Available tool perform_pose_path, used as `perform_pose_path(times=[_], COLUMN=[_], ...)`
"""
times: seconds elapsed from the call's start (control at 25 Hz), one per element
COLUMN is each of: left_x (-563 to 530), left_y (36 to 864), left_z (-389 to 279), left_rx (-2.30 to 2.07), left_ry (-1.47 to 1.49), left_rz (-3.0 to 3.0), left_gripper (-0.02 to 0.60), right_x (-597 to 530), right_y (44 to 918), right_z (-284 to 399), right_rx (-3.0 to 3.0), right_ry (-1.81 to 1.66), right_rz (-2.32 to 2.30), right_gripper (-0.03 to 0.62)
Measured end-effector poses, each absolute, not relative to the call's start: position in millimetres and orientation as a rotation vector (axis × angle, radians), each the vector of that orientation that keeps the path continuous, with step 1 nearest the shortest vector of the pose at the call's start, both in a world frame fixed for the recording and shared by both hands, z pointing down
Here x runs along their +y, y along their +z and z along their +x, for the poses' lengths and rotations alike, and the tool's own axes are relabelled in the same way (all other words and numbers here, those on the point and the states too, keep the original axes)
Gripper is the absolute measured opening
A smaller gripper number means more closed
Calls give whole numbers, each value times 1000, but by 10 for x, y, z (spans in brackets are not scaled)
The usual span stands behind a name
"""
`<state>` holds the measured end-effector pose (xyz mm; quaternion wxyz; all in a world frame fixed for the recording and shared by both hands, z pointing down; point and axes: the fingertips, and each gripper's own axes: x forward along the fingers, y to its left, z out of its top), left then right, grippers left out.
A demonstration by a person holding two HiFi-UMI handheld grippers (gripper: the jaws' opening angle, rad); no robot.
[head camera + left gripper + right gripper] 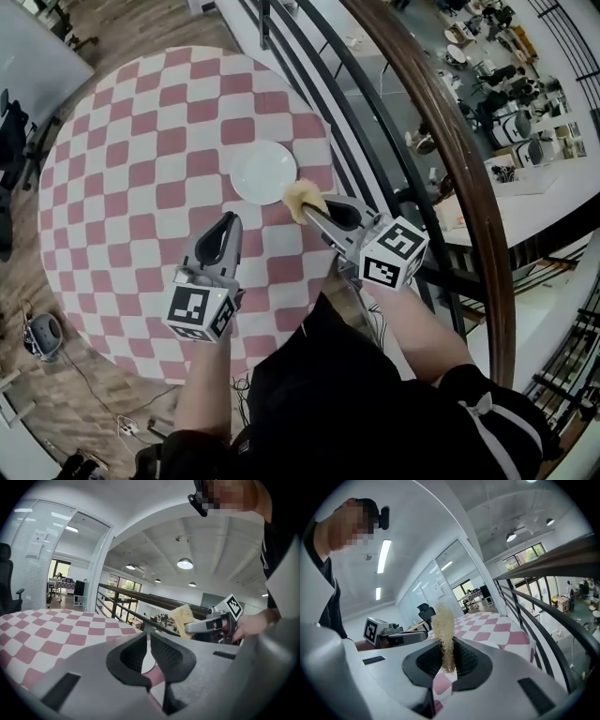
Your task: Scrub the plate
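Right gripper (305, 208) is pinching the yellow foam sponge (303, 195), left gripper (232, 217) is idling near-closed and empty, so the unbraced round white plate (261, 172) is likely risking sliding.

We look down on a round desk (112, 187) in pink-and-white check, on a wood-plank floor (37, 394) beside a curved railing (469, 169) with a brown handrail. Round ceiling lamps (185, 563) glow overhead. A glass partition (42, 559) and a black office chair (424, 612) stand beyond.

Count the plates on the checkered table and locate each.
1: the white plate sits on the table's far right part, beside the sponge in the right gripper.
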<state>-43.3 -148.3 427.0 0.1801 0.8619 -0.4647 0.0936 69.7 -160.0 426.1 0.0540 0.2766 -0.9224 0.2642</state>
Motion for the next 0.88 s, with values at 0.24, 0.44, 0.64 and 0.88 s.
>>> perform_pose_path(times=[0.24, 0.44, 0.64, 0.88], left_x=[-1707, -1851, -1984, -2042], left_y=[4753, 5122, 5426, 5650], left_z=[-509, -528, -518, -495], left_rx=[-1332, -1338, -1325, -1325], left_ry=[361, 428, 510, 615], left_rz=[2393, 2347, 2317, 2284], left_gripper=[26, 44, 93, 110], right_x=[-1828, -2004, -2083, -2040], right_y=[4808, 5193, 5514, 5747], right_z=[470, 308, 154, 70], right_rx=[-2667, -2544, -2403, -2217], right_ry=[778, 662, 501, 225], right_rz=[754, 672, 552, 376], right_gripper=[42, 41, 42, 41])
